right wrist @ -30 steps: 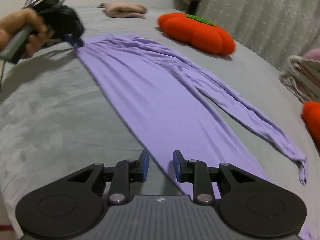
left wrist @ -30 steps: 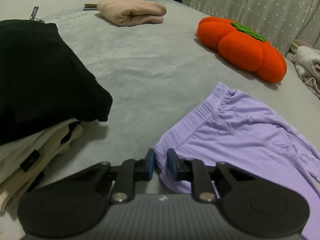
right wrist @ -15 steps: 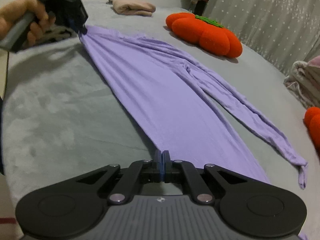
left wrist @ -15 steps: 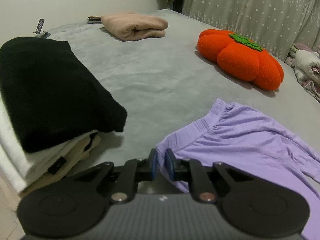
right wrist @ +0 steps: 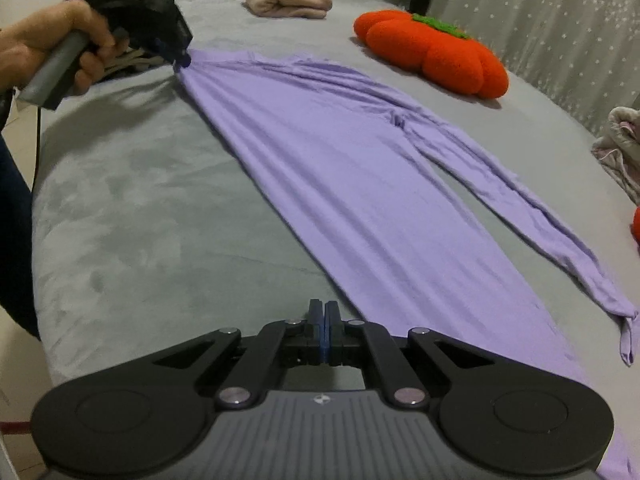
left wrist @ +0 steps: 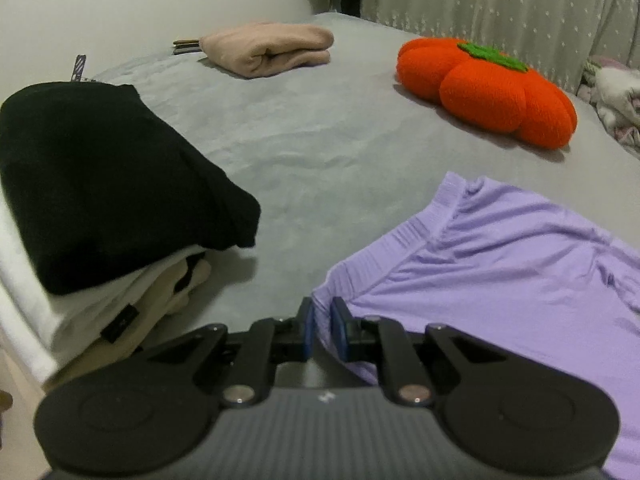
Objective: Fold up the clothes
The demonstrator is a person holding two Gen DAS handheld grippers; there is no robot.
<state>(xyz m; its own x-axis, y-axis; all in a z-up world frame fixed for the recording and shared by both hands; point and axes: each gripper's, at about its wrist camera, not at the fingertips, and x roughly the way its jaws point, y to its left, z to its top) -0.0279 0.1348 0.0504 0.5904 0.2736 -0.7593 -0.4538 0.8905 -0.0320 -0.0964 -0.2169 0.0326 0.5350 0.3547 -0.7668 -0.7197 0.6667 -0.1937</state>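
Purple trousers (right wrist: 360, 168) lie stretched along the grey bed (right wrist: 140, 208), legs spread toward the right. In the left wrist view my left gripper (left wrist: 320, 322) is shut on the near corner of the trousers' (left wrist: 500, 264) waistband, with purple cloth showing between the blue pads. The right wrist view shows that same left gripper (right wrist: 182, 58), held in a hand (right wrist: 60, 52), pinching the far waistband corner. My right gripper (right wrist: 323, 320) has its pads pressed together where the straight left edge of the near trouser leg reaches the tips. The far leg ends in a crumpled hem (right wrist: 624, 332).
A stack of folded clothes with a black one on top (left wrist: 100, 184) sits at the bed's left edge. A folded pink garment (left wrist: 268, 48) and an orange pumpkin cushion (left wrist: 488, 88) lie farther back. Crumpled laundry (left wrist: 612, 96) is at the far right.
My right gripper's jaws went from apart to fully together at the trouser leg's edge. The left gripper kept its hold on the waistband corner and tilted up a little.
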